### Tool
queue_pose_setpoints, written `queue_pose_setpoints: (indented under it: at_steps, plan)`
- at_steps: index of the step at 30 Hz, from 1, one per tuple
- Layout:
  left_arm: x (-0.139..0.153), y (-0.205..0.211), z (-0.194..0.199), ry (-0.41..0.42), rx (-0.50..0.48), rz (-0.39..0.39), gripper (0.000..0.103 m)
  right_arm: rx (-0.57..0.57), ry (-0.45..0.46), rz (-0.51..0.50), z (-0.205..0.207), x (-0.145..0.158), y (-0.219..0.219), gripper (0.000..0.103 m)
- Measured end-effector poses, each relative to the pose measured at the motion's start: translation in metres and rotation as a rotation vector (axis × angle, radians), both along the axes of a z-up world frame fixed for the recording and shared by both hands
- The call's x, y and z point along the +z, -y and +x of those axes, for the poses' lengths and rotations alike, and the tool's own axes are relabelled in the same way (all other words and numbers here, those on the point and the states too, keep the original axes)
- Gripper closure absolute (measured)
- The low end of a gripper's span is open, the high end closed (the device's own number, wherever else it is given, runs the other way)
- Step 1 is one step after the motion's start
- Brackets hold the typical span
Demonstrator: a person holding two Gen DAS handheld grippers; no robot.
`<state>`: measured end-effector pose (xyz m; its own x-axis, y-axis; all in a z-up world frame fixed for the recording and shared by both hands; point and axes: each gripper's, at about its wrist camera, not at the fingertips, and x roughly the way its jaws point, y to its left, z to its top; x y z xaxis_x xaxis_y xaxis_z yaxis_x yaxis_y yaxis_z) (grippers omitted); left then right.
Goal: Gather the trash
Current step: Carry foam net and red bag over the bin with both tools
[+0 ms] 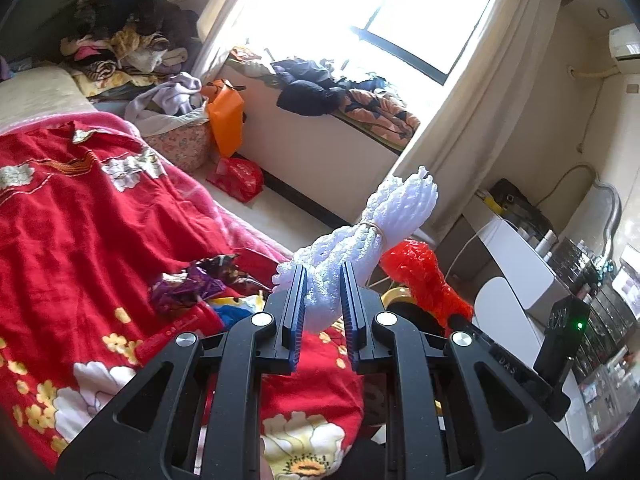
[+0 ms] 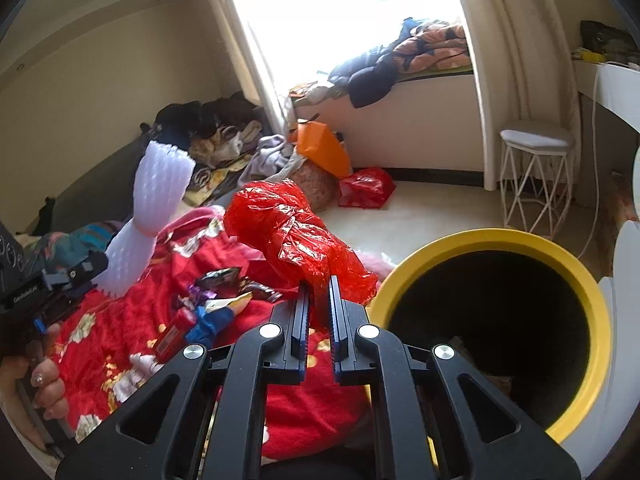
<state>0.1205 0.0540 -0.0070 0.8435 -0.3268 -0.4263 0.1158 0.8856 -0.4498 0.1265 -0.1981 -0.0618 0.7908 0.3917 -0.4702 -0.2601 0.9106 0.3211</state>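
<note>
My left gripper (image 1: pixel 323 276) is shut on a white foam net bundle (image 1: pixel 380 216) tied with a rubber band, held up above the red floral bedspread (image 1: pixel 80 220). The same bundle (image 2: pixel 154 204) shows at the left of the right wrist view, with a hand (image 2: pixel 46 384) on the left gripper's handle. My right gripper (image 2: pixel 319 286) is shut on a crumpled red plastic bag (image 2: pixel 296 232), also raised, left of the yellow-rimmed bin (image 2: pixel 576 264). The red bag (image 1: pixel 420 268) appears beyond the foam in the left wrist view. Purple and blue wrappers (image 1: pixel 192 288) (image 2: pixel 216 300) lie on the bedspread.
A red bag (image 2: pixel 366 188) and an orange bag (image 2: pixel 324 148) sit on the floor by a fabric basket (image 1: pixel 180 144). Clothes pile on the window seat (image 1: pixel 340 92). A white stool (image 2: pixel 536 172) stands near a white desk (image 1: pixel 520 264).
</note>
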Motion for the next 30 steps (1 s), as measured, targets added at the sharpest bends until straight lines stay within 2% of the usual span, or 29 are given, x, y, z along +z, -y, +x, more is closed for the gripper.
queue_pose_setpoints:
  at_steps: [11, 30]
  plan:
    - [0.001, 0.026, -0.001, -0.002, -0.058, 0.014, 0.091, -0.084, 0.024, 0.013, -0.009, 0.005, 0.026, 0.095]
    - [-0.010, 0.066, 0.001, -0.030, -0.134, 0.069, 0.091, -0.200, 0.011, 0.049, -0.014, 0.001, 0.064, 0.095]
